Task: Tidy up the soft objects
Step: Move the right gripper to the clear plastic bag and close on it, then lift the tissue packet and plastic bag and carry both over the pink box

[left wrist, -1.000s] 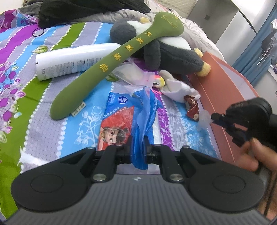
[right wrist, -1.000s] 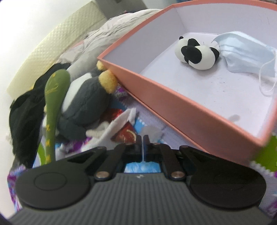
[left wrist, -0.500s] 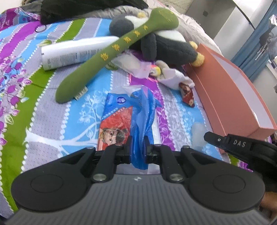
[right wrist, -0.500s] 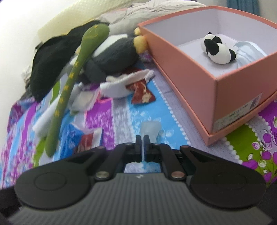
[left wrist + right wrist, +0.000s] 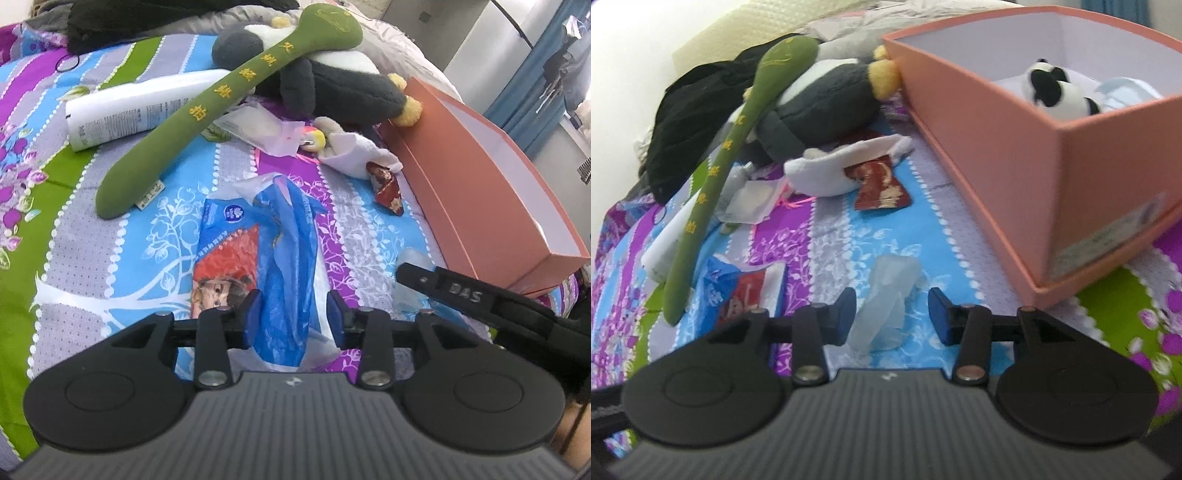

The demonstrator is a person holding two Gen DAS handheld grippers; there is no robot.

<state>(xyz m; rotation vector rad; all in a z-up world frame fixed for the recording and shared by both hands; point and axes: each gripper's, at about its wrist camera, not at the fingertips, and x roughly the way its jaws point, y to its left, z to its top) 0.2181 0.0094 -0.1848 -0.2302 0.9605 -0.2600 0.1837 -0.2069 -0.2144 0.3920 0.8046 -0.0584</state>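
My left gripper point(image 5: 294, 317) hovers low over a blue tissue pack point(image 5: 258, 254) lying on the patterned bedsheet. Its jaws are opening, the pack's loose blue wrap sits between them and the pads do not press it. In the right wrist view my right gripper point(image 5: 892, 314) is also opening, with a crumpled clear plastic piece point(image 5: 890, 291) lying on the sheet between its fingers, untouched. An orange box point(image 5: 997, 147) to the right holds a panda plush point(image 5: 1056, 92) and a blue face mask point(image 5: 1126, 92). One right finger point(image 5: 454, 291) shows beside the box point(image 5: 480, 192).
A long green plush stick point(image 5: 221, 107) leans across a grey penguin plush point(image 5: 332, 85). A white bottle point(image 5: 140, 110), a small white plush point(image 5: 354, 155), a red packet point(image 5: 388, 188) and clear wrappers lie between them. A black garment point(image 5: 690, 118) is heaped at the far end.
Both grippers' jaws have come apart. The left had been shut on the blue pack. The right swung away from the box to the sheet, and the clear plastic now lies there.
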